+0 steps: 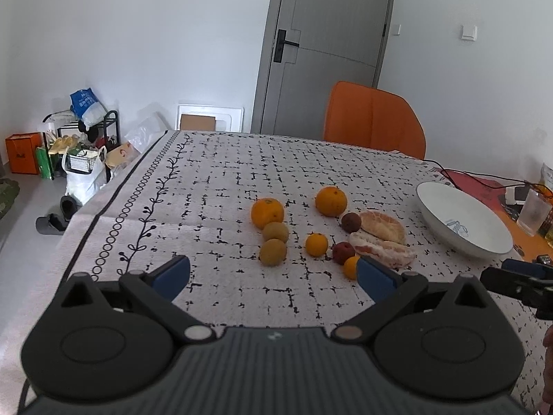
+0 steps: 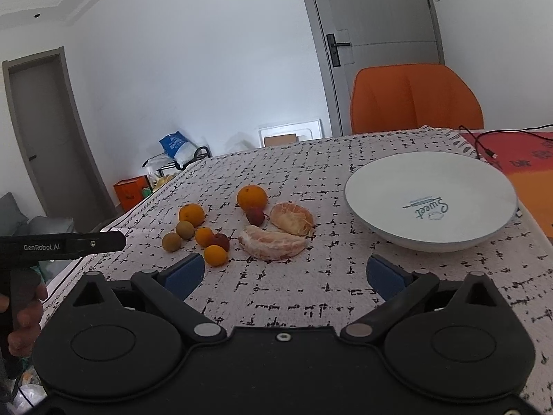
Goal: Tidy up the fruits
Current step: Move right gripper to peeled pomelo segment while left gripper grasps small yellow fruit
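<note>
White bowl (image 2: 428, 200) sits near the tablecloth's (image 2: 311, 294) right edge, apart from fruit.

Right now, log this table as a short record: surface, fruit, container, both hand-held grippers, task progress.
surface: table under a black-and-white patterned cloth
fruit: four oranges of mixed size, such as; two brownish-green round fruits; two dark red fruits; two peeled citrus pieces
container: white bowl, empty, to the right of the fruit
left hand-held gripper: open, holding nothing
right hand-held gripper: open, holding nothing
progress: no fruit in the bowl yet
</note>
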`<state>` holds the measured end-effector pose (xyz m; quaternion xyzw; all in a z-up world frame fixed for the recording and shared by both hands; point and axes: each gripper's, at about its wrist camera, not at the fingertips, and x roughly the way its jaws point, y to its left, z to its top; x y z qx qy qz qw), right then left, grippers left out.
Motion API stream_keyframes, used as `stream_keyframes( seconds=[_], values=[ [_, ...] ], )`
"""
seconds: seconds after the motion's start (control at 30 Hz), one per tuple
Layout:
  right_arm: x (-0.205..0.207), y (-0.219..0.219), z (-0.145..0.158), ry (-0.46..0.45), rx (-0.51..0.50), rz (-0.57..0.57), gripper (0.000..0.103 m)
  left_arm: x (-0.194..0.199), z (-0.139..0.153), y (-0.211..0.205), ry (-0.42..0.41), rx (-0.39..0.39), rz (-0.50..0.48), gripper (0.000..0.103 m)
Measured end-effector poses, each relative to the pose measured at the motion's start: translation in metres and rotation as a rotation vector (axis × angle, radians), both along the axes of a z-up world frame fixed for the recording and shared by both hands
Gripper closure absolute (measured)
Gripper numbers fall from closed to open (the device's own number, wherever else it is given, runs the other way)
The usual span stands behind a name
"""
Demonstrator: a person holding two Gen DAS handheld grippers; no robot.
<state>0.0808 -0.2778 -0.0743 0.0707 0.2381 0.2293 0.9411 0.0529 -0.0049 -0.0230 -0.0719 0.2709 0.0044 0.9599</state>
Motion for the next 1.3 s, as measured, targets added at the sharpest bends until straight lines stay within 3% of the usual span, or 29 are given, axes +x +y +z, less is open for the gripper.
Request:
stream_keyframes(
  seconds=[0.07, 0.47, 0.67, 1.2, 1.3],
  values=[
    [0.006, 0.001, -0.001, 0.007, 0.0, 0.013, 0.011, 0.003, -0.002, 0.0, -0.005, -0.001, -0.003, 0.002],
    [0.034, 0.013, -0.007, 0.039, -0.024, 0.058, 0.02, 0.031, -0.014, 0.004, 0.016, -0.01, -0.009, 0.023],
    [0.047, 0.022, -0.009, 0.042, -0.028, 0.084, 0.027, 0.045, -0.022, 0.005, 0.038, -0.016, -0.01, 0.041],
    [0.083, 0.038, -0.013, 0.065, -0.042, 0.145, 0.034, 0.074, -0.04, 0.001, 0.093, -0.01, -0.026, 0.062],
    [0.09, 0.043, -0.013, 0.073, -0.047, 0.161, 0.036, 0.075, -0.043, 0.0, 0.093, 0.002, -0.023, 0.072]
  ],
)
